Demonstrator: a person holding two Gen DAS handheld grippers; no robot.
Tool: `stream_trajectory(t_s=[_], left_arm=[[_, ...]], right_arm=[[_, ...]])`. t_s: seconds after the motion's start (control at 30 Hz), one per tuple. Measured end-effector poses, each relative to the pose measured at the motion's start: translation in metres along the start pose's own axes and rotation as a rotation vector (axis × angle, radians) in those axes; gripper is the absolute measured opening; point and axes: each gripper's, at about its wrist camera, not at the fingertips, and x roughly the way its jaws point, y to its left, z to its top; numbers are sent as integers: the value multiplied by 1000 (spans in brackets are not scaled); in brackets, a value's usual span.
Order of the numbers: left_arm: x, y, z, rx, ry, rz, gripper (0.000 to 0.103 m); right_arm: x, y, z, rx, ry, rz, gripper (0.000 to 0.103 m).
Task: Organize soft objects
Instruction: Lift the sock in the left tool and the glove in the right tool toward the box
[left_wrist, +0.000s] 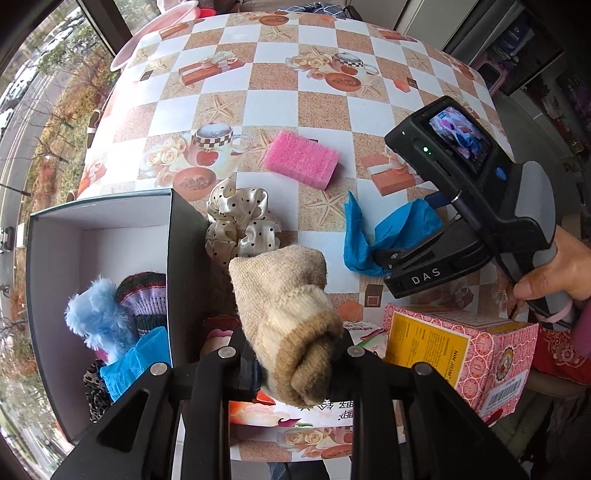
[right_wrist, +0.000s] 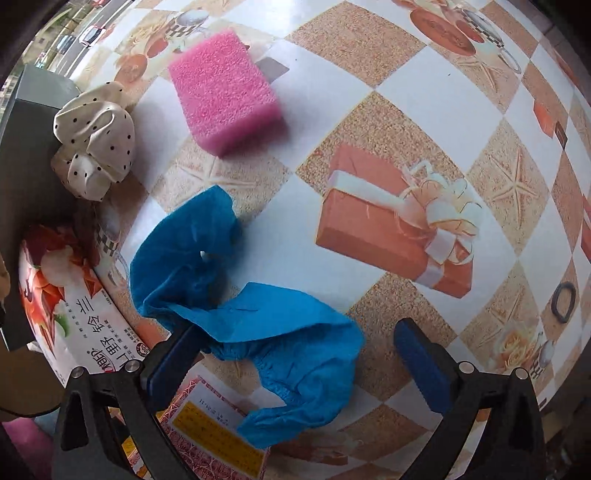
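In the left wrist view, the left gripper (left_wrist: 295, 363) at the bottom centre of the frame is clamped narrowly on a rolled beige knitted sock (left_wrist: 286, 314), which stands up from the jaws and covers the middle of the picture. To the lower left sits an open dark box with a white inside (left_wrist: 110, 236), holding a fluffy light-blue plush piece (left_wrist: 98, 314), a striped knitted item (left_wrist: 146, 295) and a folded blue cloth (left_wrist: 138, 360). Just beside the box's right wall lies a cream satin scrunchie with black dots (left_wrist: 240, 221), and above it, near the middle, a pink rectangular sponge (left_wrist: 301, 159) rests on the checked tablecloth with printed cups and gift boxes (left_wrist: 321, 92). At the right edge a hand (left_wrist: 557, 266) holds the right gripper (right_wrist: 295, 354), whose blue-padded jaws in the right wrist view stand wide apart at the bottom of the frame, with a crumpled blue non-woven shoe cover (right_wrist: 251, 295) lying between them; the left pad touches it, the right pad is clear of it. A pink patterned carton with a yellow label (left_wrist: 461, 354) stands at the lower right of the left view, and a flower-printed tissue pack (right_wrist: 74, 306) lies at the lower left of the right view.
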Motion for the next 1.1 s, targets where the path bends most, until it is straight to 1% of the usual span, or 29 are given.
stream_trajectory(t_s=[0.07, 0.13, 0.17, 0.23, 0.33, 0.37, 0.4, 0.43, 0.47, 0.5, 0.57, 0.6, 0.8, 0.87, 0.93, 0.97, 1.0, 1.1], left_arm=[[2, -1, 0, -2, 4, -5, 26], [3, -3, -1, 4, 8, -8, 26], [3, -4, -1, 9, 9, -8, 26], [4, -5, -3, 13, 10, -10, 26], [3, -3, -5, 9, 10, -12, 26], [3, -3, -6, 8, 10, -12, 26], [3, -2, -6, 7, 10, -11, 27], [3, -1, -7, 5, 9, -9, 27], [3, -1, -7, 4, 8, -5, 26], [3, -1, -7, 3, 9, -3, 26], [0, -1, -6, 6, 3, 1, 27], [-2, -2, -5, 8, -2, 1, 26], [-15, -8, 0, 33, -34, -5, 27], [-21, -11, 2, 46, -50, -7, 27], [-30, -15, 4, 62, -68, -14, 27], [-35, -17, 4, 71, -78, -18, 27], [-38, -19, 5, 82, -88, -20, 27], [-52, -25, 3, 117, -117, -25, 27]], right_arm=[[-2, 1, 7, 17, 4, -20, 103], [-1, 3, 18, 28, 23, -83, 103], [-2, 3, 21, 34, 33, -95, 103], [-5, 4, 26, 41, 51, -91, 103], [-12, 6, 24, 13, 6, -72, 101], [-16, 4, 17, 6, -12, -69, 92], [-21, 6, 13, -12, -27, -84, 85], [-28, 8, 9, -38, -45, -100, 61], [-35, 10, 7, -60, -64, -84, 26], [-40, 11, 5, -67, -69, -65, 16], [-49, 10, 1, -65, -102, -110, 16], [-54, 8, -5, -48, -120, -104, 16], [-112, -41, -35, 257, -255, 120, 16], [-130, -52, -48, 319, -294, 148, 16], [-150, -60, -61, 355, -335, 168, 16], [-147, -67, -83, 367, -353, 176, 16], [-155, -69, -94, 382, -374, 182, 16], [-173, -70, -113, 416, -420, 199, 16]])
